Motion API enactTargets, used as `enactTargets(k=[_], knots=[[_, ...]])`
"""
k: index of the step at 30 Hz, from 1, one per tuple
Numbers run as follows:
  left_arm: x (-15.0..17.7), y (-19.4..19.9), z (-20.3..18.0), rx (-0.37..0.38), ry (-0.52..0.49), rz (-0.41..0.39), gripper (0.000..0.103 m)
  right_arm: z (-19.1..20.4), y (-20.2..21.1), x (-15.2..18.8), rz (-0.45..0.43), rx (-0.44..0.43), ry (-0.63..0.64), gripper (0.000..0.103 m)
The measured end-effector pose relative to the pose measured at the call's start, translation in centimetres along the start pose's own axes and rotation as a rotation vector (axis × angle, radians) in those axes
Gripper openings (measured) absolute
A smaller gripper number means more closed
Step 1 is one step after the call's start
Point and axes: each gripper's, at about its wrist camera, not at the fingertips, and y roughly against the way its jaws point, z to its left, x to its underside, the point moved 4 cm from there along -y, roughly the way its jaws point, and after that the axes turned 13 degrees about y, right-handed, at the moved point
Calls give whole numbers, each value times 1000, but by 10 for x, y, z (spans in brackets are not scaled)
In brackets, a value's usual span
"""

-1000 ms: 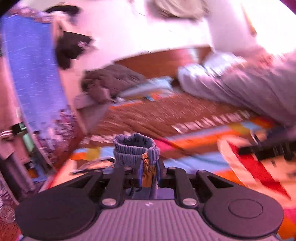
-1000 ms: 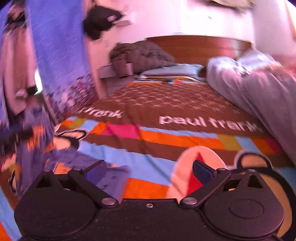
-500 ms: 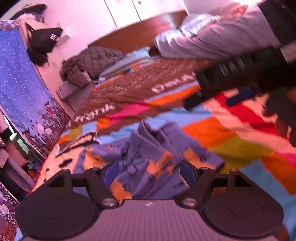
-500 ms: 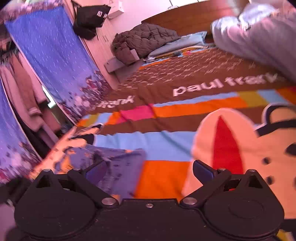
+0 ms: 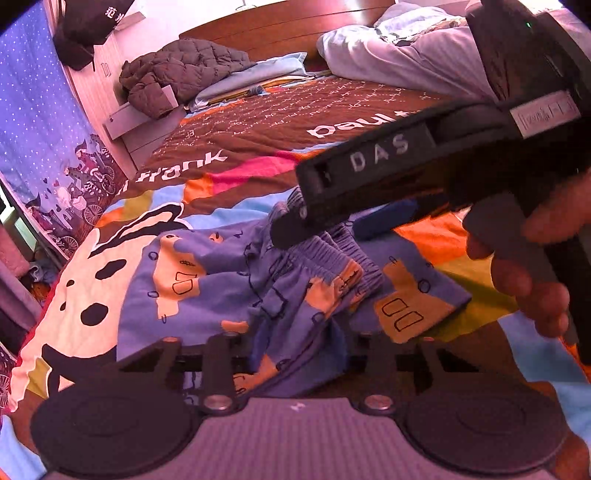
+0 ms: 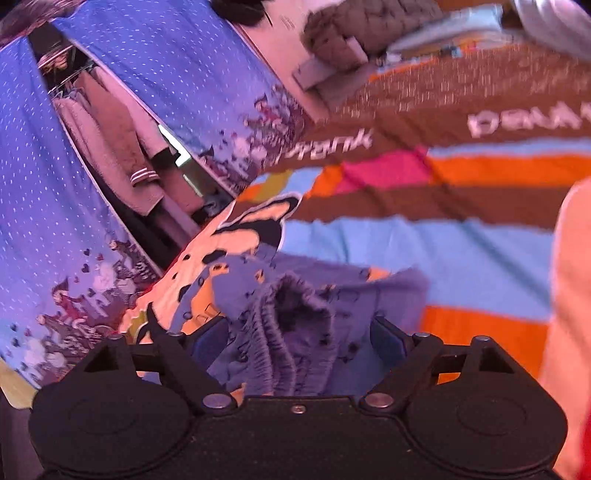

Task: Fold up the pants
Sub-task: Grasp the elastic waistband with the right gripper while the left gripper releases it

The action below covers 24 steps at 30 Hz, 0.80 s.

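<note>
The pants [image 5: 221, 280] are blue with orange patches and lie crumpled on the striped bedspread [image 5: 240, 184]. At the bottom of the left wrist view, my left gripper [image 5: 301, 356] is closing, and a raised fold of the pants fills the gap between its fingers. My right gripper [image 5: 332, 229] reaches in from the right, held by a hand [image 5: 524, 273], with its tips at the gathered waistband [image 5: 343, 254]. In the right wrist view the right gripper [image 6: 295, 343] stands wide and is closing. The elastic waistband [image 6: 291, 317] bunches between its blue pads [image 6: 386, 338], which stand apart from it.
A grey quilted jacket [image 5: 177, 74] and a pale blanket [image 5: 406, 62] lie by the wooden headboard [image 5: 280, 33]. A blue dotted curtain [image 6: 155, 85] hangs along the bed's left edge, with hanging clothes [image 6: 122, 147] behind it. A black bag [image 5: 92, 26] hangs up high.
The pants, held up by the left gripper a second ago, now lie on the bed. The left gripper opened, sank and closed on a fold. The right gripper swung left and down over the waistband.
</note>
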Motion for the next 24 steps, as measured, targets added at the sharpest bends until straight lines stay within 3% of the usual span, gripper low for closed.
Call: enactTargets(k=[2,5,7,11,18,22,24], knots=[[-1,2,1,3,1,-3,16,2,-1,2,0,-1,-2,64],[-3,6,4,9,15,-7,10,4,0,2,5,23,-13,34],[-5,11,5,13,29,-5,7,3,2,1,12,26,-26,21],[-12,25,1,4,37,-21,6,8,16,-7,-8,7,-56,16],[-13,41,-26,53,-1,-44,6,11,47,-16,27,102,-18,16],[1,23,-42,67,-21,10,7,-4,51,0,94,161,-5,17],[7,13,-44,40,-40,25,12,-11,44,11,117,180,17,23]])
